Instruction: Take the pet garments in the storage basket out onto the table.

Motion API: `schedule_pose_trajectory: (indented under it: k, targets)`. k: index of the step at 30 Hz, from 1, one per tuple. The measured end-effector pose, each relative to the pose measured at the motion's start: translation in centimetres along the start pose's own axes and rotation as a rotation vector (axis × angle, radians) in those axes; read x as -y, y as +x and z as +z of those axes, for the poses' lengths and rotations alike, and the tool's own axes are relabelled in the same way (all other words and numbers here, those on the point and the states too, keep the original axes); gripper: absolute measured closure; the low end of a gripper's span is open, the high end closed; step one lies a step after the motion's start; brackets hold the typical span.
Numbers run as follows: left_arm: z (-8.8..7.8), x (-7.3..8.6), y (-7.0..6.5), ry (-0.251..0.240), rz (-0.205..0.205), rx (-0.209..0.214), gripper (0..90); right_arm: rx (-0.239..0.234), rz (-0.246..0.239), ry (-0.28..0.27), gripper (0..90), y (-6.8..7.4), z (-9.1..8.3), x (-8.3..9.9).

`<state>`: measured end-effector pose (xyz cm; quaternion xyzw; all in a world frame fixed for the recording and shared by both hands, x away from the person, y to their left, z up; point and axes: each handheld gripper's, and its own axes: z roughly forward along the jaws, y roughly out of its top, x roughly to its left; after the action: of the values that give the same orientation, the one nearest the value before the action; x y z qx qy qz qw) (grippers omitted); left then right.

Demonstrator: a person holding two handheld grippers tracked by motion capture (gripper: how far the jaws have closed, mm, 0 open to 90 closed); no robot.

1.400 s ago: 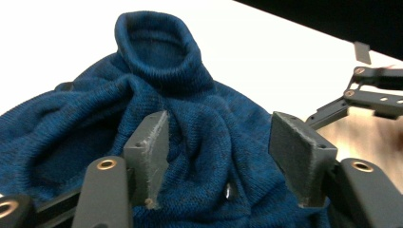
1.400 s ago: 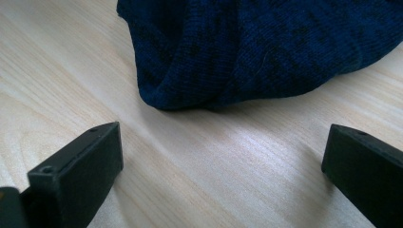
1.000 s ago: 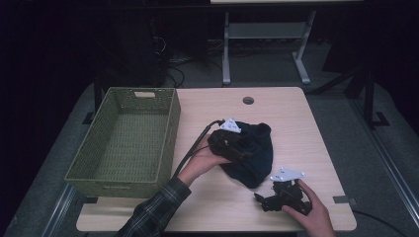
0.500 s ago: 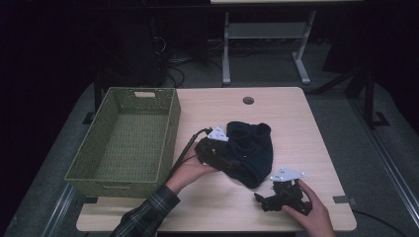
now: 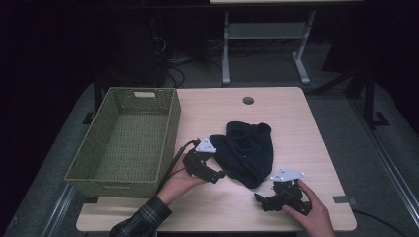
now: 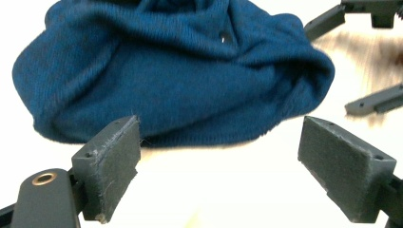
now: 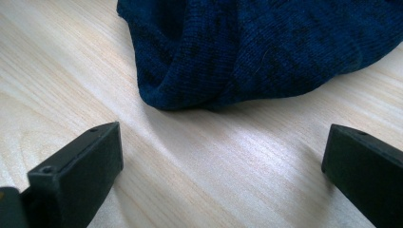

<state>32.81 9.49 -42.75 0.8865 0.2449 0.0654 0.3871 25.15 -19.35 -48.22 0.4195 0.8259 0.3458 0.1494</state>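
Nearest to the person, the right gripper rests low on the wooden surface, held by the right hand, and its jaws stand wide apart with nothing between them; in the right gripper view only bare wood lies between the two black jaws. Just ahead of this gripper, a little past the jaw tips, begins the rounded edge of the dark blue knitted cloth, which does not touch either jaw. A bit farther from the person, the left gripper is held by the left hand, whose checked sleeve comes in from the lower border of the high view. Its jaws have just been opening and now stand wide, with no thing pressed between the pads; in the left gripper view the pale surface is seen between them. The dark blue knitted cloth lies directly in front of this gripper, just beyond the pads, crumpled in soft folds and flat on the surface. Beyond the cloth, in the same view, the black jaws of the right gripper appear at the far side. In the high view the cloth sits between the two grippers. To the far side of the left gripper, away from the cloth, stands the green woven basket on the surface.
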Motion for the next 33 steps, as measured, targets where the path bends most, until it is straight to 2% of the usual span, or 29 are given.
schedule_pose_trajectory:
  k: [8, 11, 18, 23, 26, 28, 33]
  targets:
    - [0.3, 2.2, -0.3, 0.039, -0.004, -0.049, 13.5, 0.0, 0.001, 0.0, 0.0, 0.0, 0.0, 0.0]
    - [0.9, 2.9, -0.4, 0.09, -0.005, -0.043, 13.2, 0.0, 0.001, 0.0, 0.0, 0.0, 0.0, 0.0]
    - [1.8, 3.4, -0.6, 0.138, -0.004, -0.039, 13.0, -0.001, 0.0, 0.001, 0.0, 0.0, 0.0, 0.0]
    - [2.0, 3.9, -0.9, 0.122, 0.02, -0.079, 12.8, 0.0, 0.001, 0.001, 0.0, 0.0, 0.0, 0.0]
    - [2.0, 4.8, -0.8, 0.036, 0.007, -0.094, 12.8, 0.0, 0.001, 0.0, 0.0, 0.0, 0.0, 0.0]
    - [2.0, 5.2, -0.9, 0.003, -0.001, -0.101, 12.7, -0.001, 0.001, 0.001, 0.0, 0.0, 0.0, 0.0]
    - [1.9, 5.4, -1.0, -0.002, -0.011, -0.112, 12.8, 0.0, 0.001, 0.0, 0.0, 0.0, 0.0, 0.0]
